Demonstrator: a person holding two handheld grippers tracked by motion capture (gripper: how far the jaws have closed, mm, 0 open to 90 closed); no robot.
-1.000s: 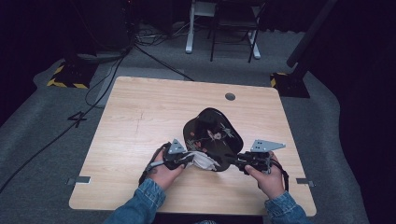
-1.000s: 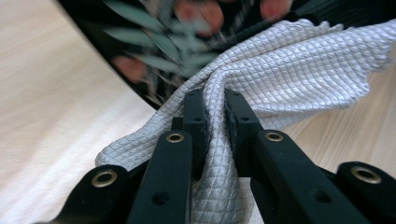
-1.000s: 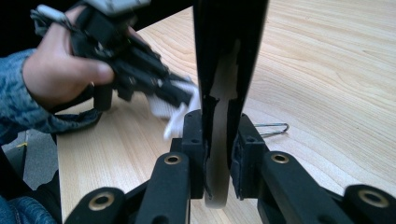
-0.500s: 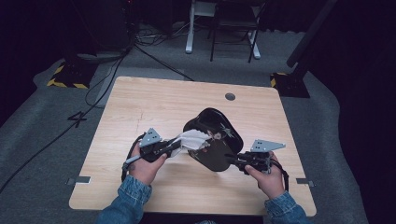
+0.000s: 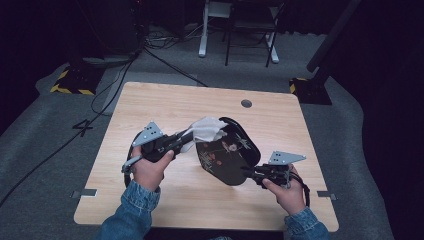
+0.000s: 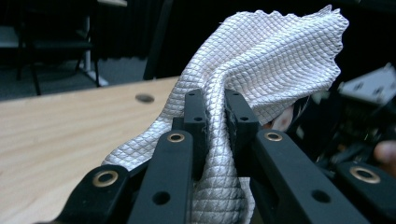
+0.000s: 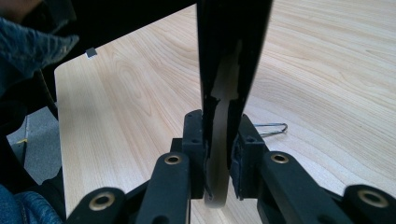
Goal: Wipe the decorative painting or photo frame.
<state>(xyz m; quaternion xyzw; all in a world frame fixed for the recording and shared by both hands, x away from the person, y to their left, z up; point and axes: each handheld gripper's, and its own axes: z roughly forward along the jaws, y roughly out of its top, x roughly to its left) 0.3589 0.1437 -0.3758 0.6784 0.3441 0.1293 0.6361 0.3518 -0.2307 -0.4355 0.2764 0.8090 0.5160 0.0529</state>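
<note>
Your left gripper is clamped on a white cloth, which bunches between the pads and fans out just past them, pressed against the upper edge of the black tray. Your right gripper pinches the tray's rim, holding it tilted on edge above the table. In the right gripper view, a paper clip lies just beyond the jaws.

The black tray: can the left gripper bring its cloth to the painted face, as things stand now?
Probably yes. The left gripper holds the white cloth at the black tray, tilted up by the right gripper; nothing stands between.
</note>
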